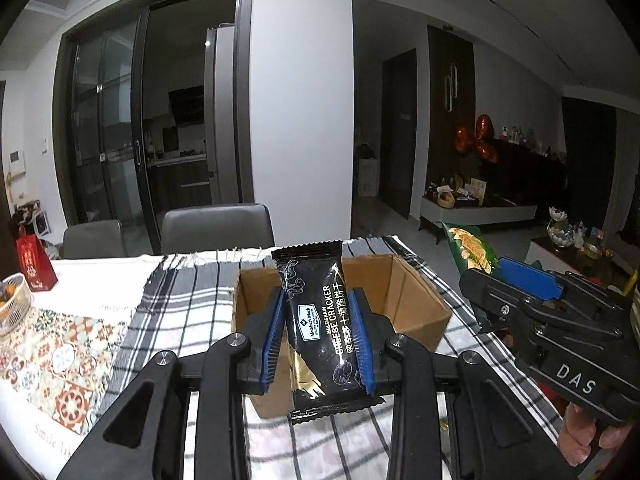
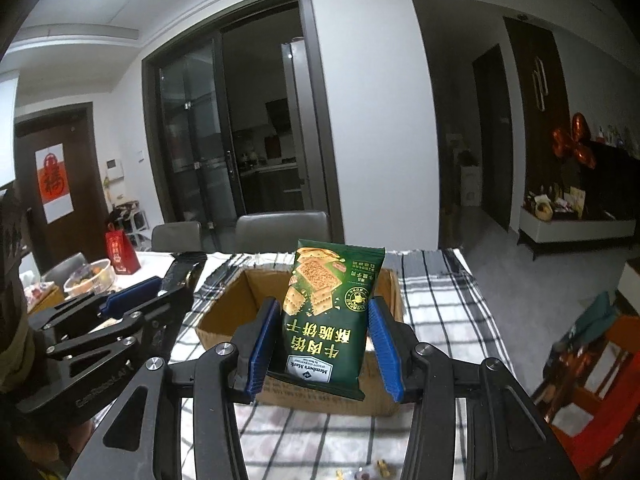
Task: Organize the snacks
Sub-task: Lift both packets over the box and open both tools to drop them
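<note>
My left gripper (image 1: pixel 318 304) is shut on a black cheese cracker pack (image 1: pixel 320 320) and holds it upright above the near side of an open cardboard box (image 1: pixel 404 292). My right gripper (image 2: pixel 324 312) is shut on a green cracker pack (image 2: pixel 326 312), held upright over the same box (image 2: pixel 224 312). In the left wrist view the right gripper (image 1: pixel 516 280) and its green pack (image 1: pixel 472 252) show at the right. In the right wrist view the left gripper (image 2: pixel 132 300) shows at the left. The box looks empty where its inside shows.
The box stands on a plaid cloth (image 1: pixel 180 304) over a table. A red gift bag (image 1: pixel 36 264) and a white basket (image 1: pixel 14 300) stand at the left. Two grey chairs (image 1: pixel 218 226) stand behind the table. Small wrapped bits (image 2: pixel 380 468) lie on the near cloth.
</note>
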`<state>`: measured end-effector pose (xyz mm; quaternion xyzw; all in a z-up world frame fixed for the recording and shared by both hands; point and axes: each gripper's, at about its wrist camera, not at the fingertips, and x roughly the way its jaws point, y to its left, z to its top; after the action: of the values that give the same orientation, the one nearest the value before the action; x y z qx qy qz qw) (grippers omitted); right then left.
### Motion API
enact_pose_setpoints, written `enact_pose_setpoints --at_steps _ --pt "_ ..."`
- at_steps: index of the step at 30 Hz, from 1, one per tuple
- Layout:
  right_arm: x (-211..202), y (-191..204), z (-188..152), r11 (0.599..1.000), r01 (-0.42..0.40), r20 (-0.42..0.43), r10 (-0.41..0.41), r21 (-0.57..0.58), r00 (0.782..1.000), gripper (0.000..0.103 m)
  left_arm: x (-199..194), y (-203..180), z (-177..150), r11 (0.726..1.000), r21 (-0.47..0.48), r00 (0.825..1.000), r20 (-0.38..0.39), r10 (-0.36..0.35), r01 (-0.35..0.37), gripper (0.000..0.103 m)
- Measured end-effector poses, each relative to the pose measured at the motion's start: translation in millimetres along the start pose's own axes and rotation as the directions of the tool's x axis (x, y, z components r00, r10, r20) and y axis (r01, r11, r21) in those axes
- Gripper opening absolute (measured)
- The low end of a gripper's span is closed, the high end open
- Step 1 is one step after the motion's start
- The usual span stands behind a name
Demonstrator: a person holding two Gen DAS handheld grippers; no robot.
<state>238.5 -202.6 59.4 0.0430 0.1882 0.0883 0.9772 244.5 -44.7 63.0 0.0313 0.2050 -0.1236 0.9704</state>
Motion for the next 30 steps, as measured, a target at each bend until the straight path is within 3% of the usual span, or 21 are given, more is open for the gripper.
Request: enact_pose_setpoints --at_steps 9,23,26,30 --pt "32.0 -2.6 11.0 0.999 -0.019 -0.02 0.018 -0.028 1.0 0.047 30.5 5.5 15.1 1.0 0.024 1.0 0.001 0.02 -0.02 0.032" --pt "92.0 -15.5 11.0 0.998 -0.018 -0.099 0.011 -0.064 0.995 0.047 99.0 12.1 22.8 0.998 0.058 0.997 -0.08 0.014 -0.009 0.033" --pt "99.4 -16.1 10.5 0.997 -0.031 -0.112 0.024 -0.068 0.993 0.047 106.9 12.8 22.0 0.998 0.06 0.995 -0.095 0.027 -0.021 0.049" --pt "99.8 -17.9 8.9 0.997 -0.02 -0.118 0.011 -0.072 0.993 0.058 101.2 13.4 21.0 0.997 0.06 0.995 -0.085 0.053 -0.048 0.052"
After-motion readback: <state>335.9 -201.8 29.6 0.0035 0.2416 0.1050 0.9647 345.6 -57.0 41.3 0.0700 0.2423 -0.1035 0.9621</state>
